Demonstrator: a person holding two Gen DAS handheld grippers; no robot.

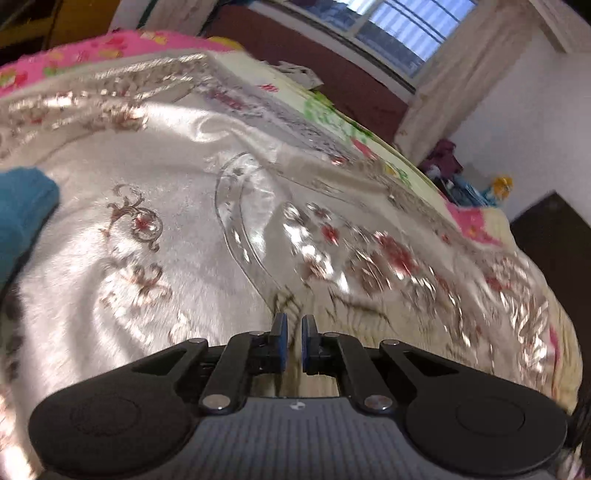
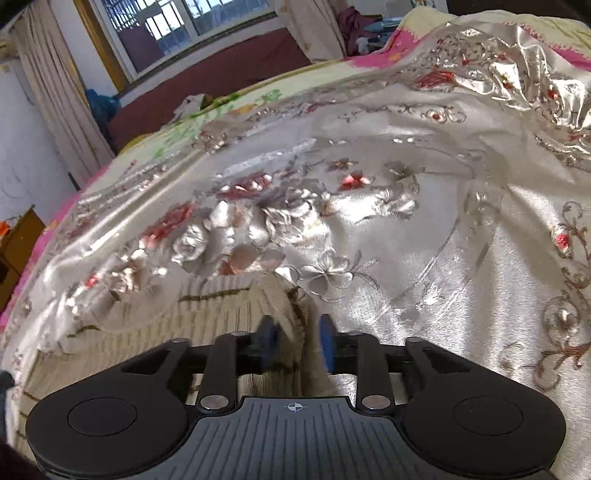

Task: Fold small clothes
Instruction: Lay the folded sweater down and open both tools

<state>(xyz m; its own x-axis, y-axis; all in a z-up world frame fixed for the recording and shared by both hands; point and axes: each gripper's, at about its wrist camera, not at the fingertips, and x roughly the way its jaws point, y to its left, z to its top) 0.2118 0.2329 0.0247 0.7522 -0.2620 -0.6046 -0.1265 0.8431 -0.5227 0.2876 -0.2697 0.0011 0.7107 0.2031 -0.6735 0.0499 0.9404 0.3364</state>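
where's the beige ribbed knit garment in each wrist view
Left wrist: beige ribbed garment at bottom centre, a narrow strip between the nearly shut jaws.
Right wrist: it fills the lower left, a raised fold between the jaws.
Shared landmark: the barred window above the maroon wall.

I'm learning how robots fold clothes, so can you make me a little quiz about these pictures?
1. True or false: the right gripper has the beige ribbed garment between its fingers.
2. What colour is the folded cloth at the left edge of the left wrist view: (a) red (b) blue (c) black?
3. Fill in: the silver bedspread is embroidered with ____.

Key: 1 true; 2 b; 3 flowers.
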